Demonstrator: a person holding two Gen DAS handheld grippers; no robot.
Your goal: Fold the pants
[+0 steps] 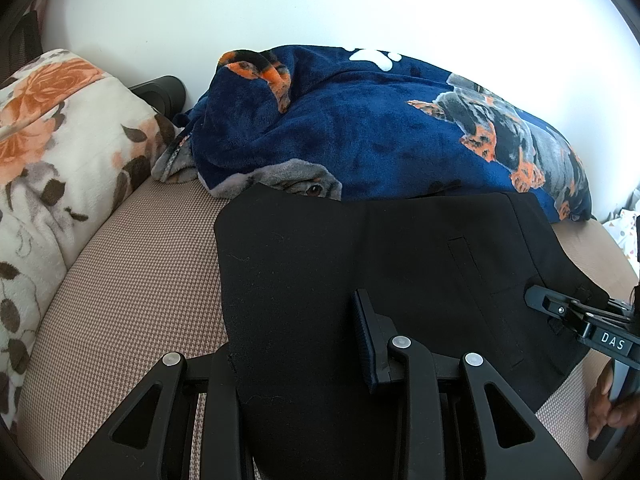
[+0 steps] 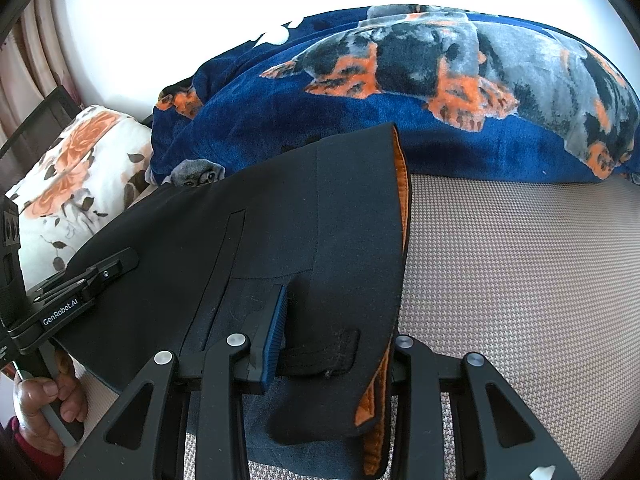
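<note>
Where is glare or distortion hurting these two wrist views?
Left wrist view: the white wall behind is blown out; the black pants show almost no fold detail. Right wrist view: same washed-out top, fisheye bends the navy dog-print fleece blanket; orange waistband lining stays clear.

- Bright daylight floods both views from the far side; the pale wall (image 1: 280,8) behind the bed is blown out to near white.
- The black cloth pants (image 1: 360,248) show almost no surface detail.
- Fisheye bending curves the woven beige bed surface (image 2: 520,280), with dark vignetting at every corner.
- Focus is sharp, with no motion blur.
</note>
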